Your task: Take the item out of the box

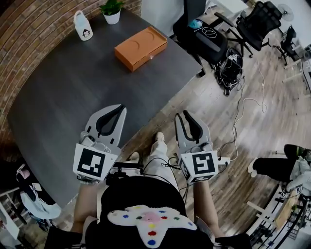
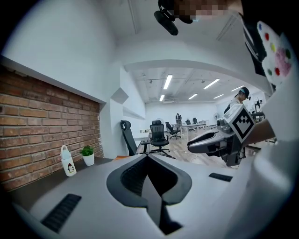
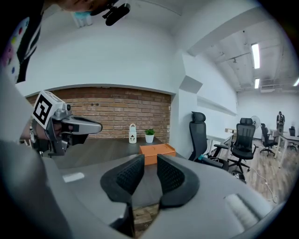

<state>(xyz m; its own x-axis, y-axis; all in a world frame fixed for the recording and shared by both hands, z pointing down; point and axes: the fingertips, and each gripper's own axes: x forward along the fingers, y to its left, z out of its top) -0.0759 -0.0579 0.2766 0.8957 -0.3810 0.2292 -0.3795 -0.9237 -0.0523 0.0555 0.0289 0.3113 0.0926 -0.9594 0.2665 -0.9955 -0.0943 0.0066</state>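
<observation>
Head view: the orange box [image 1: 141, 47] lies flat on the far part of the dark counter [image 1: 63, 97], lid down. A white bottle [image 1: 83, 25] and a potted plant [image 1: 112, 10] stand beyond it, near the brick wall. My left gripper [image 1: 118, 108] and right gripper [image 1: 184, 115] are both held over the near edge, well short of the box. Neither touches anything.

Left gripper view: my left jaws are clenched tip to tip with nothing between them. The box shows only as a thin orange sliver past the jaw tips. The right gripper is in sight off to the side.

Right gripper view: my right jaws are released, with a clear gap between the pads and nothing in it. The box sits straight ahead beyond them.

Container: the box is closed, so I cannot confirm what item it holds.

Assessment: the step in hand is the approach. To do it well I would bring both grippers level with the box. One should steady the base so it does not slide on the smooth counter. The other should take the lid's edge and raise it squarely.
</observation>
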